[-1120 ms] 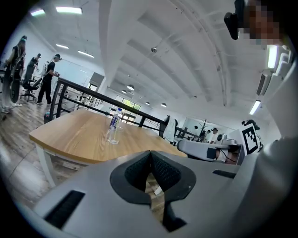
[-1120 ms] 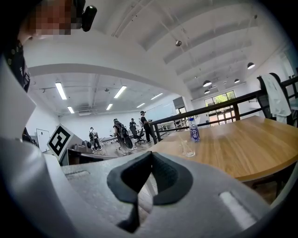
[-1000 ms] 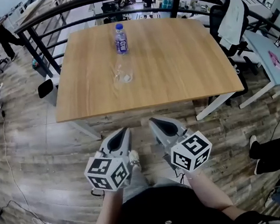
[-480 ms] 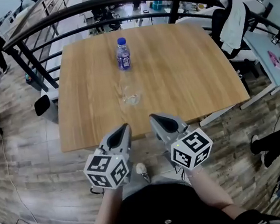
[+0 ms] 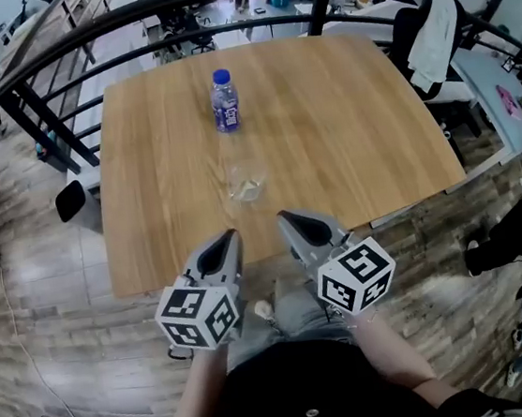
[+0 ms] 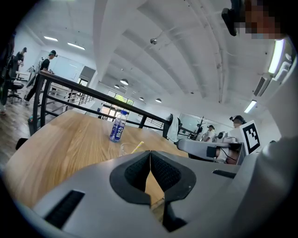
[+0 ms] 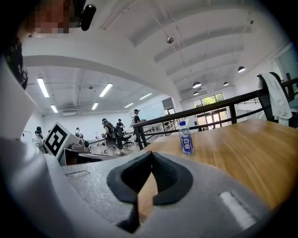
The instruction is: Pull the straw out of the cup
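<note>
Left gripper and right gripper hang at the table edge, jaws pressed together, empty. Clear cup with its yellow straw sits mid-table, near the water bottle. I'd brace the cup, then pull the straw upward.

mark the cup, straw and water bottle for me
cup (image 5: 247,184): head view, on its clear body.
straw (image 6: 137,147): left gripper view, midway along the yellow stem.
water bottle (image 5: 226,113): head view, on the blue label.
</note>
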